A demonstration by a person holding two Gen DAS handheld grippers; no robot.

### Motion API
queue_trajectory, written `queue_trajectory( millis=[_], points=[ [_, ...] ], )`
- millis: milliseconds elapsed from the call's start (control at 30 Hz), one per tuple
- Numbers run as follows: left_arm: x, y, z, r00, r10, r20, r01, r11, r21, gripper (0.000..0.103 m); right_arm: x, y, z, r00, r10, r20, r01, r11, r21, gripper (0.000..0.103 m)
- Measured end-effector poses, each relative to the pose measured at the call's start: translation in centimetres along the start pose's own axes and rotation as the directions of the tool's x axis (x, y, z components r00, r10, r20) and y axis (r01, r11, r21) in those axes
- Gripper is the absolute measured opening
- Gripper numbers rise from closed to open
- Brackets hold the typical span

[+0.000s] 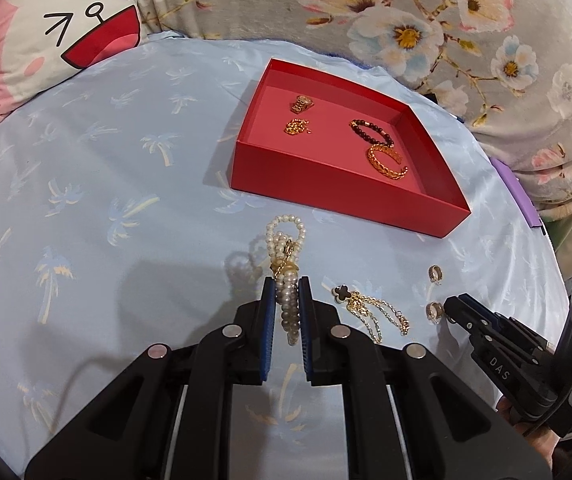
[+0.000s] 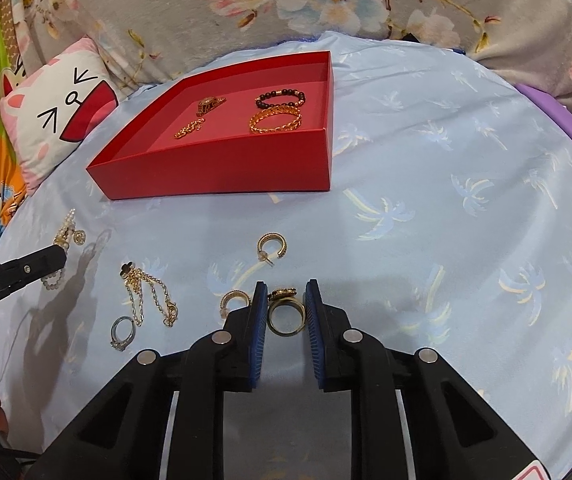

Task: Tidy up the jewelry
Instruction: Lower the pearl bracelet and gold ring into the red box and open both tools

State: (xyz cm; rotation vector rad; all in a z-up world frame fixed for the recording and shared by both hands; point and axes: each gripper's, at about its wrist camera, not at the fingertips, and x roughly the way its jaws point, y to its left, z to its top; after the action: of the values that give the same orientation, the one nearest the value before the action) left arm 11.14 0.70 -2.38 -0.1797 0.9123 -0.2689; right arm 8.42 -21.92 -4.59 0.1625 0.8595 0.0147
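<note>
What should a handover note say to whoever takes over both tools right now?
Left tool: shut on the pearl bracelet, lifted off the blue cloth.
Right tool: a gold ring between its pads; contact unclear.
Done: gold watch, small gold chain, dark bead bracelet and gold cuff lie in the red box.
Left on the cloth: clover chain bracelet, two hoop earrings, silver ring, plus both pieces at the tools.
</note>
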Motion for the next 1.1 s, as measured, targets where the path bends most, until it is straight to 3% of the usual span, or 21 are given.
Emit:
queue_trajectory(
  millis=[333, 633, 833, 1100],
  points=[
    [-1.4, -1.0, 1.2, 0.999, -0.037, 0.032, 0.036, 0.999, 0.021, 0.011, -2.9, 0.1, 1.4, 0.997, 0.032, 0.065, -0.033, 0.999, 0.013, 0.018],
    [-2.1, -2.8, 7.5, 0.988, -0.106, 0.112, 0.102, 0.994, 0.044, 0.011, -5.0, 0.6, 7.8, 0.979, 0.108, 0.171, -0.110, 0.994, 0.005, 0.018],
    [0.7, -3.8, 11.4, 0.988, -0.087, 0.130, 0.079, 0.995, 0.064, 0.011, -1.5, 1.6, 11.7, 0.980, 0.107, 0.166, -0.107, 0.994, -0.011, 0.018],
    [7.0, -3.0, 12.2, 0.998, -0.055, 0.037, 0.053, 0.998, 0.045, 0.011, 4.6, 2.5, 12.5, 0.992, 0.106, 0.073, -0.105, 0.994, -0.022, 0.018]
  ],
)
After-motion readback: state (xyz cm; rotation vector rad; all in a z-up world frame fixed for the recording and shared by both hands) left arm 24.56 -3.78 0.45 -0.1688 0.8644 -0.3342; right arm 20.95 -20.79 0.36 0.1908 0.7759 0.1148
